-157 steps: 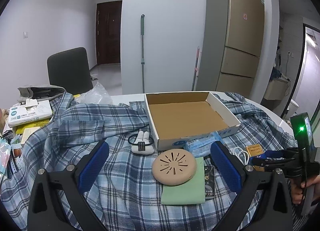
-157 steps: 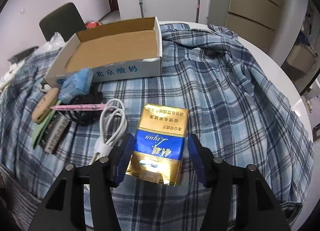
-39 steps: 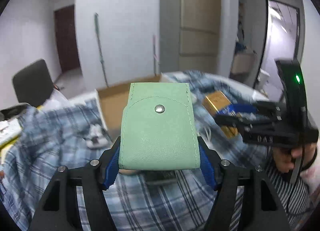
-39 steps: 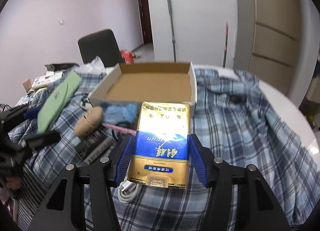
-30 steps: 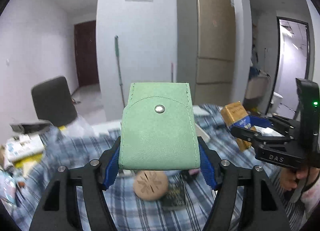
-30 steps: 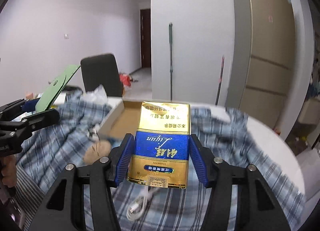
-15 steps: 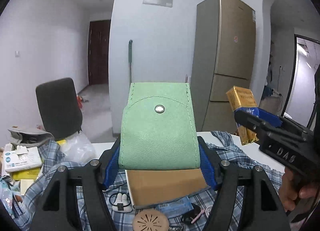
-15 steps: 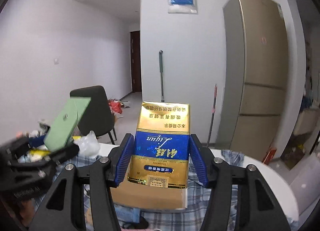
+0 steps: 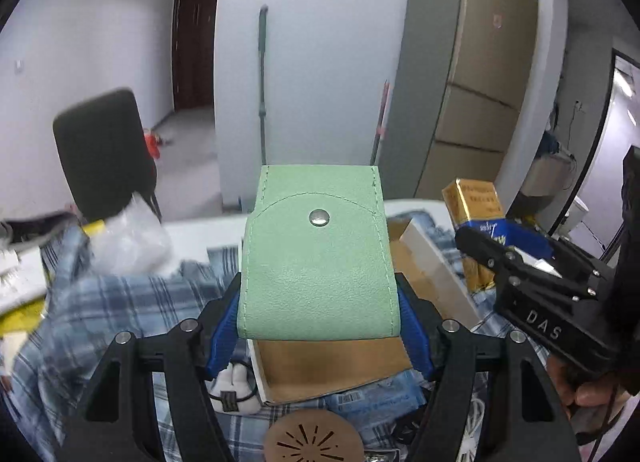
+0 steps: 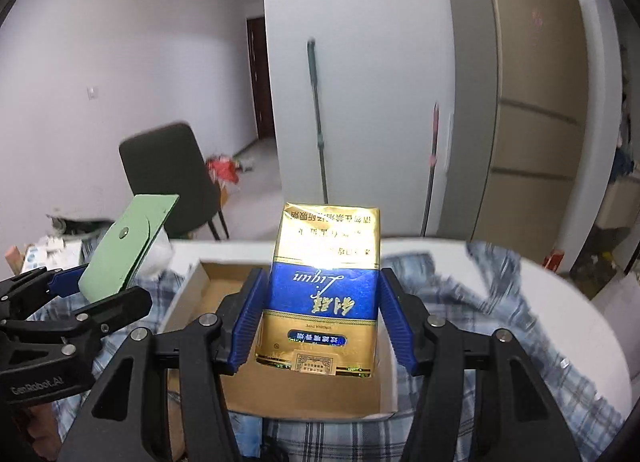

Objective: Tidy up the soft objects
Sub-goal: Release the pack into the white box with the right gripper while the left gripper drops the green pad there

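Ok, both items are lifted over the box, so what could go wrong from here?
The two hand-held grippers are close together: the left hand-held gripper with the green pouch and the right hand-held gripper with the gold-and-blue pack could collide over the cardboard box. Each item blocks its own camera's view of the box floor.

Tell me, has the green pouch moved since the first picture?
Yes. The green pouch left the plaid cloth; the left claw holds it above the cardboard box.
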`<act>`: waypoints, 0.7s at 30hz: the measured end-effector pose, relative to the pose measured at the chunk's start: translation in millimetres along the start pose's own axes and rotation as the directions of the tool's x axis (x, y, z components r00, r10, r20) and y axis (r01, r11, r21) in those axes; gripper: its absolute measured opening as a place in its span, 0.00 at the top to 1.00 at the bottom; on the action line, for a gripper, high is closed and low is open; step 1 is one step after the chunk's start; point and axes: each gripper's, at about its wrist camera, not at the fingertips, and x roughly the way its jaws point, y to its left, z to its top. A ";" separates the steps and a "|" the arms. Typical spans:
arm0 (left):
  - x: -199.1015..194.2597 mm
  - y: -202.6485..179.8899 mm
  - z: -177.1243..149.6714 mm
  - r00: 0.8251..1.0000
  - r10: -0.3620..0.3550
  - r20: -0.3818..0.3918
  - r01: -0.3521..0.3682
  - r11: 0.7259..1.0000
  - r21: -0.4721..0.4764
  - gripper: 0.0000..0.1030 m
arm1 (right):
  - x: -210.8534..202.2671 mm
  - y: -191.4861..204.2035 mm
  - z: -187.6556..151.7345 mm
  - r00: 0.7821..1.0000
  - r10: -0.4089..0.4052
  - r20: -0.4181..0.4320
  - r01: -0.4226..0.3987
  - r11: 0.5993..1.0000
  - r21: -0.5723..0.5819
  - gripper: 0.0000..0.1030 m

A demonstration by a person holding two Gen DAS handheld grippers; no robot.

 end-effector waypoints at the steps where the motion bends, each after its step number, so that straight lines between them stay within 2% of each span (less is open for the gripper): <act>1: 7.5 1.4 -1.6 1.000 0.005 -0.019 -0.005 1.000 0.002 0.31 | 8.9 -0.1 -4.2 1.000 0.007 -0.031 -0.007 1.000 0.000 0.46; 5: 37.7 3.9 -12.4 0.996 0.007 -0.091 -0.007 1.000 0.002 0.31 | 33.9 -1.6 -18.4 0.992 0.022 -0.122 -0.024 1.000 -0.010 0.46; 9: 60.8 6.0 -21.8 0.990 -0.012 -0.143 0.013 1.000 0.001 0.31 | 53.8 -2.1 -32.6 0.975 0.039 -0.220 -0.042 0.999 -0.006 0.46; 13: 74.5 8.8 -27.9 0.985 -0.001 -0.172 0.001 1.000 0.001 0.31 | 65.8 -7.4 -38.7 0.965 0.039 -0.261 -0.042 0.999 -0.009 0.46; 18: 68.8 6.8 -28.6 0.990 0.018 -0.140 -0.017 1.000 0.007 0.30 | 70.4 -9.3 -42.1 0.958 0.040 -0.285 -0.042 0.999 0.000 0.45; 21: 69.2 8.8 -28.7 0.990 0.018 -0.137 -0.016 1.000 0.011 0.18 | 73.4 -11.3 -43.3 0.954 0.041 -0.296 -0.041 0.999 0.007 0.43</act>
